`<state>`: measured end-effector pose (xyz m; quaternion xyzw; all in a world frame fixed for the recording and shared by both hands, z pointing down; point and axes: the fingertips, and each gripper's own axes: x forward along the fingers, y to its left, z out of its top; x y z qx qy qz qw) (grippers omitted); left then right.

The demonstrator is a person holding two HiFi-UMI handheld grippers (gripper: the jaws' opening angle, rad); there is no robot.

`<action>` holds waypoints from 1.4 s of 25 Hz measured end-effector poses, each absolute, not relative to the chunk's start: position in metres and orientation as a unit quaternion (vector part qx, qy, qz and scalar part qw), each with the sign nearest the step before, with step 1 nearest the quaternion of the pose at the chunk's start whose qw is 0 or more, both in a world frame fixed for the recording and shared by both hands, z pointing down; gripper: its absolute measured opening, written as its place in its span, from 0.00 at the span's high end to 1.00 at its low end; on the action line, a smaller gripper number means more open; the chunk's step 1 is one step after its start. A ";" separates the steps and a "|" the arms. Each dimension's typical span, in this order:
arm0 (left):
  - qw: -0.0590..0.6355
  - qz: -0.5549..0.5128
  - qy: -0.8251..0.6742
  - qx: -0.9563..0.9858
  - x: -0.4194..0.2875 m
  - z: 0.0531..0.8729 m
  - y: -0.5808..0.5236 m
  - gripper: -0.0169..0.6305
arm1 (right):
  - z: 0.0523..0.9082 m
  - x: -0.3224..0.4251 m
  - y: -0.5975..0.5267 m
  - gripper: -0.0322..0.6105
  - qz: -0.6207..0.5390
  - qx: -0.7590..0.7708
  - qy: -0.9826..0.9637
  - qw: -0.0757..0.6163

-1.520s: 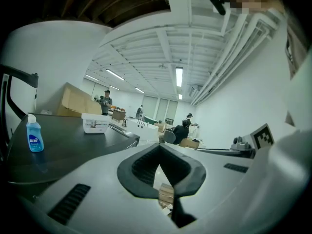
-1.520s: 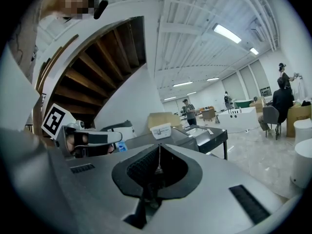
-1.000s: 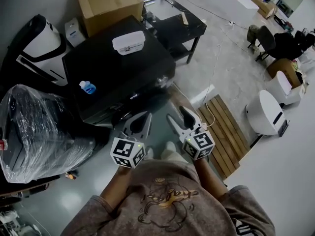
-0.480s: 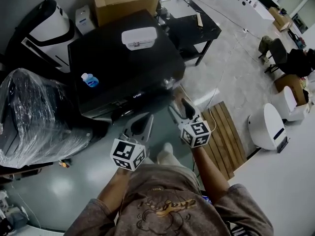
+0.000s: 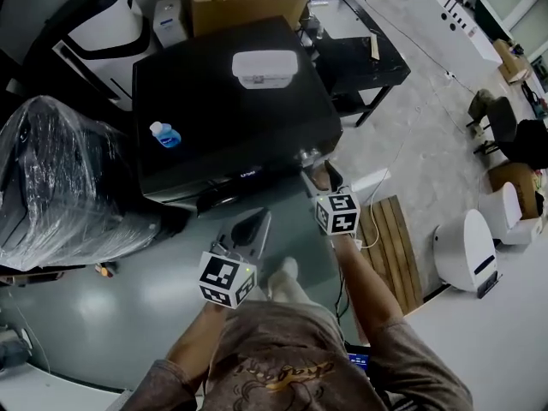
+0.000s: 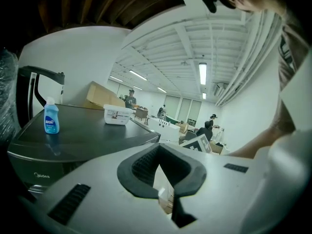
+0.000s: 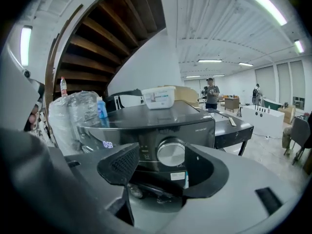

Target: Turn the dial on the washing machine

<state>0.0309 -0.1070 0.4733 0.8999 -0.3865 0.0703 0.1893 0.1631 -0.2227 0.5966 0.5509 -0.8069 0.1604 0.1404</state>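
One dial (image 7: pixel 171 153) | round, silver, shiny | front of black washing machine (image 7: pixel 200 126)

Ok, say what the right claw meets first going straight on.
Probably the washing machine's silver dial, seen ahead between the right claw's empty jaws, which have just been opening; depth is unclear.

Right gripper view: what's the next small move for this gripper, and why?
Probably ease the right gripper straight forward until its jaws flank the dial, then close. Its jaws have just been opening and stand apart. The dial on the washing machine is framed between them, but it lies ahead, untouched.
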 end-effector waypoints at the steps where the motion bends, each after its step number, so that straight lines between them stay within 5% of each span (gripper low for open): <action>1: 0.190 0.071 -0.389 0.898 0.031 0.474 -0.108 0.99 | 0.602 0.165 -0.228 0.55 0.160 0.552 -0.805 0.147; 16: 0.195 0.080 -0.411 0.887 0.031 0.482 -0.120 0.99 | 0.636 0.172 -0.257 0.55 0.185 0.547 -0.799 0.169; 35: 0.196 0.093 -0.403 0.889 0.034 0.487 -0.122 0.99 | 0.643 0.181 -0.259 0.56 0.388 0.536 -0.750 -0.032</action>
